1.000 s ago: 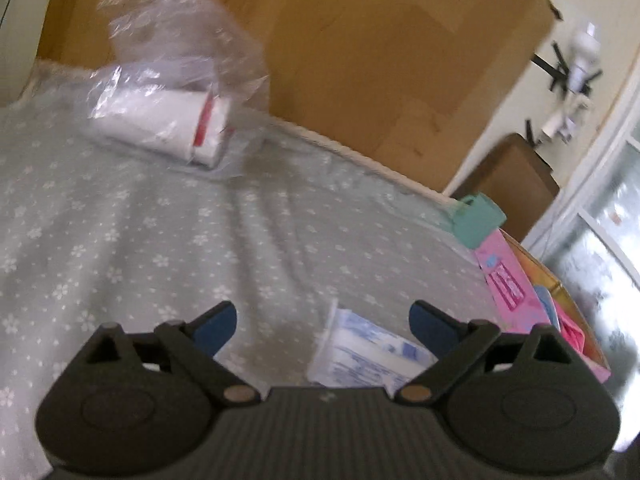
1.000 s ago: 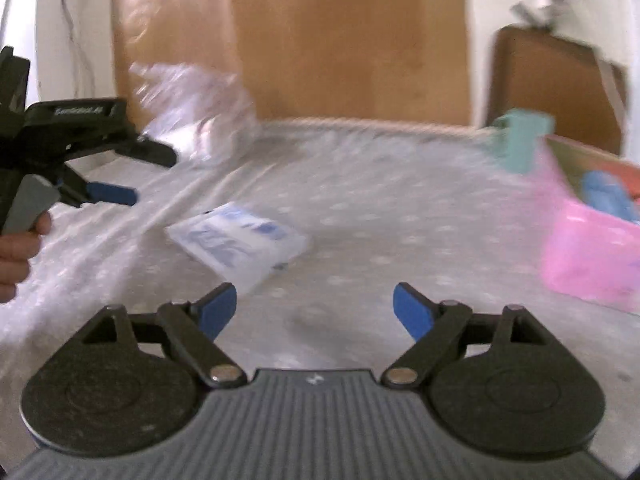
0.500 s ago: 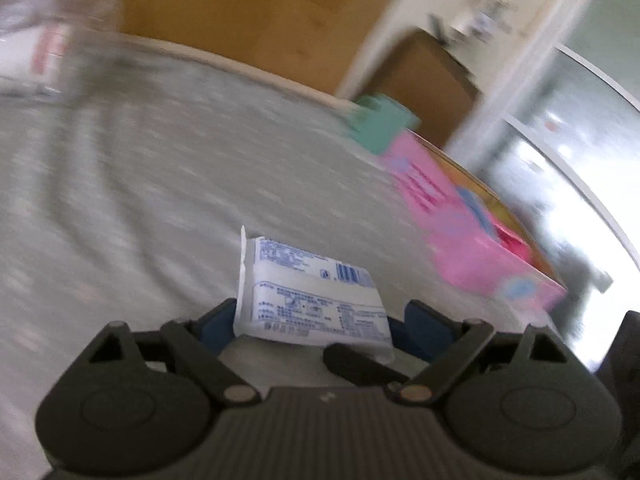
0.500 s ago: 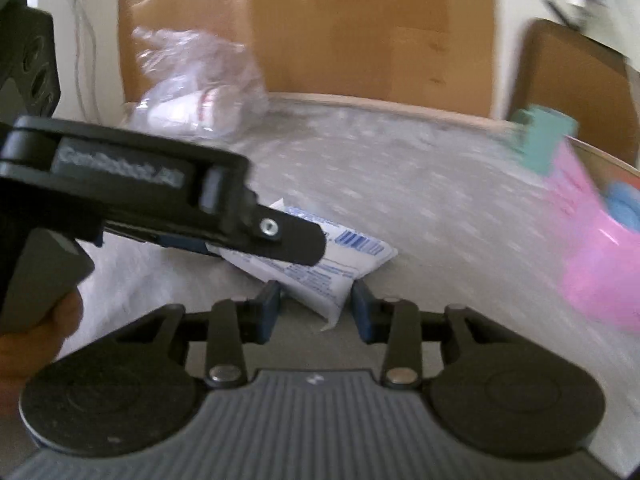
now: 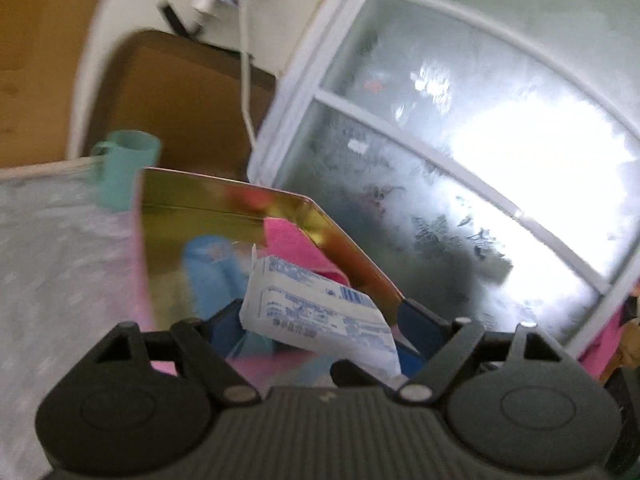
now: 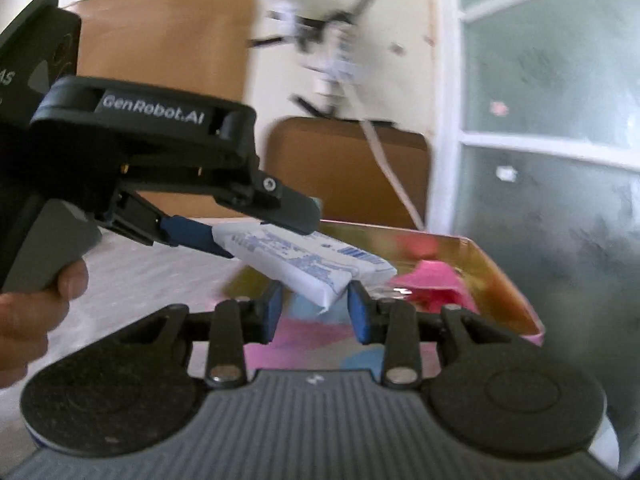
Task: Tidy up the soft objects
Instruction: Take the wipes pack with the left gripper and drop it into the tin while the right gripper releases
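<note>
Carrying the white tissue packet (image 5: 320, 312) over the open box (image 5: 224, 210), both grippers have it between them at once. The left gripper (image 5: 320, 320) spans the packet's length with its blue fingers (image 5: 222, 326) moderately wide and closing in on the two ends. Seen from the right wrist, one of those fingers meets the packet's near end. The right gripper (image 6: 314, 314) stands much narrower, its fingers (image 6: 357, 316) closing on the packet's lower corner and pressing its sides there. A hand (image 6: 36, 304) grips the left tool's handle at the frame edge.

Beyond and below the left fingertips, the gold-lined box with pink outer walls already contains a blue rolled item (image 5: 212, 268) and a pink soft item (image 5: 296, 244), so some sorting appears done. The packet (image 6: 304, 260) hangs above the box's near part, clear of its floor, not yet set down. A teal cup (image 5: 124, 164) stands on the patterned bed (image 5: 52, 264) just beyond the box's far left corner.

Judging by this, what remains is lowering the packet into the free space beside the blue roll and letting go. Whether other soft things wait on the bed cannot be told from these views.
</note>
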A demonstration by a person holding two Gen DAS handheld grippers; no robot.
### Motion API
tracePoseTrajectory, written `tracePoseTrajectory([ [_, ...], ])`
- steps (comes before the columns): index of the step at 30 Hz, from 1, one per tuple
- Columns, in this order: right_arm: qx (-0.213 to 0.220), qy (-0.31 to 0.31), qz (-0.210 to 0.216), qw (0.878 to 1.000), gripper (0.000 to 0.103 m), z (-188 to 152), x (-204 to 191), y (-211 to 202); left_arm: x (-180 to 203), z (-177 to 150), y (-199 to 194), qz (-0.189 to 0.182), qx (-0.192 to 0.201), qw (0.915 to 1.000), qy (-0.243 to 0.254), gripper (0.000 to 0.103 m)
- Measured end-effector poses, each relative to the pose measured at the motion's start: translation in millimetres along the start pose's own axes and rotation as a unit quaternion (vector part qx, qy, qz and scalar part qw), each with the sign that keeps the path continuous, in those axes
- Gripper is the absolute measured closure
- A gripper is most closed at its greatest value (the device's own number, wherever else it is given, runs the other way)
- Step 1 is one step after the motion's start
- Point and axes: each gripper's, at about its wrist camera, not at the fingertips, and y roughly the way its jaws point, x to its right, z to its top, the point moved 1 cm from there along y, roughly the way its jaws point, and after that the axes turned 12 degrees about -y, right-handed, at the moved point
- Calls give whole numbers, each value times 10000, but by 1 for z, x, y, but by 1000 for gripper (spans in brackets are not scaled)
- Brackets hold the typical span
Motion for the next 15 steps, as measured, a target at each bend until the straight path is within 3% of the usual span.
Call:
tracePoseTrajectory([
  [4, -686, 661, 35, 9954, 58, 3, 59, 84, 11, 31, 94, 501, -325, 9982, 54, 5],
  [7, -1192, 642, -322, 9903, 52, 10, 83, 140, -1, 56, 150, 1360, -431, 9898, 1, 12],
  [8, -1174, 718, -323, 9900, 52, 9, 89, 142, -6, 63, 159, 1636, -339, 9858, -168, 12],
  [11, -795, 1086, -60, 9909, 51, -1, 100, 114, -13, 70, 149, 1340, -47, 9894, -554, 8],
  [15, -401, 1473, 47, 9883, 51, -18, 96, 70, -5, 51, 119, 1331, 150, 9903, -357, 8],
])
